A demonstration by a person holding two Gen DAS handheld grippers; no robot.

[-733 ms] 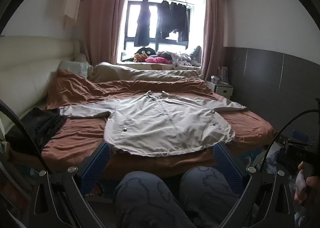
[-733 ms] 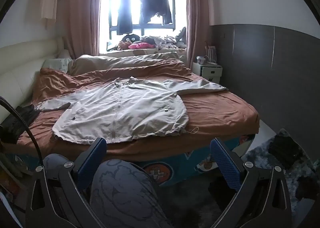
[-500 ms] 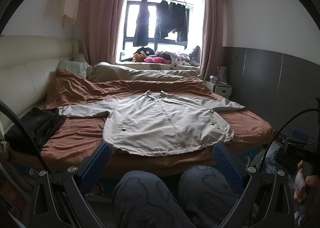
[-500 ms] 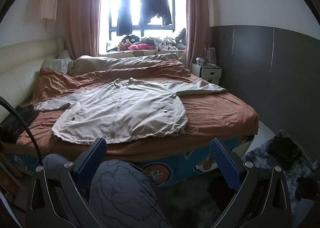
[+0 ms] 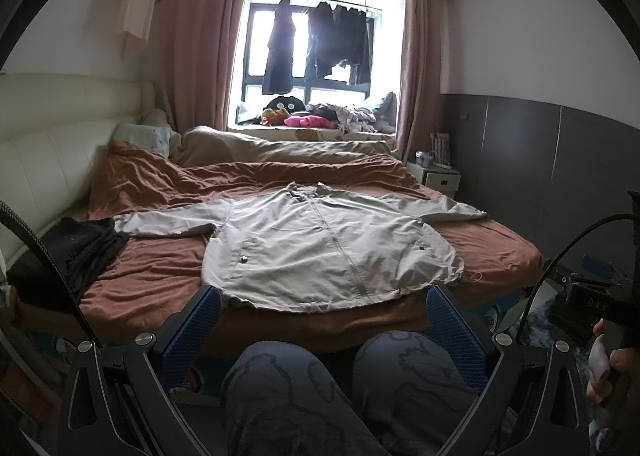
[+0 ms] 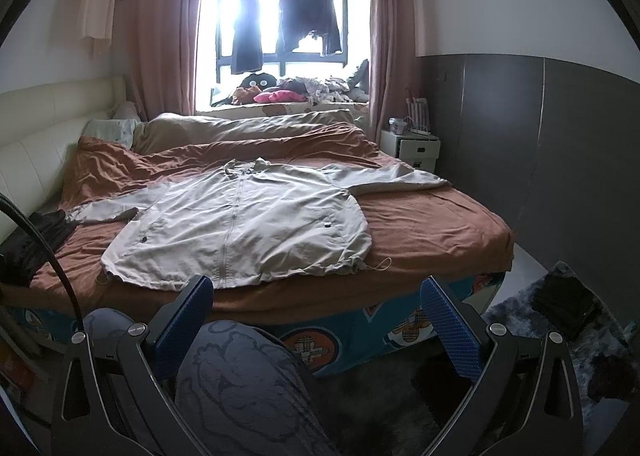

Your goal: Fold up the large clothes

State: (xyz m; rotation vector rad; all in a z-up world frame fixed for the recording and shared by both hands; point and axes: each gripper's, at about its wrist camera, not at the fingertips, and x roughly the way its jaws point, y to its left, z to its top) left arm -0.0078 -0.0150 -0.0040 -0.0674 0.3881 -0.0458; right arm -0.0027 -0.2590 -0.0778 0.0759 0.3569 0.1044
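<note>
A light grey zip jacket [image 5: 320, 248] lies flat, front up, on the brown bed sheet [image 5: 160, 276], sleeves spread to both sides, hem toward me. It also shows in the right wrist view [image 6: 240, 228]. My left gripper [image 5: 320, 308] is open and empty, held back from the bed's near edge above the person's knees. My right gripper [image 6: 316, 296] is open and empty, also short of the bed edge, to the right of the jacket's hem.
A black garment [image 5: 76, 252] lies at the bed's left edge. A rumpled brown duvet [image 5: 248, 172] and pillows lie behind the jacket. A white nightstand [image 6: 412, 148] stands at the far right. A dark rug [image 6: 560, 316] lies on the floor at right.
Both views have shifted only slightly; the jacket lies as before and both grippers stay open.
</note>
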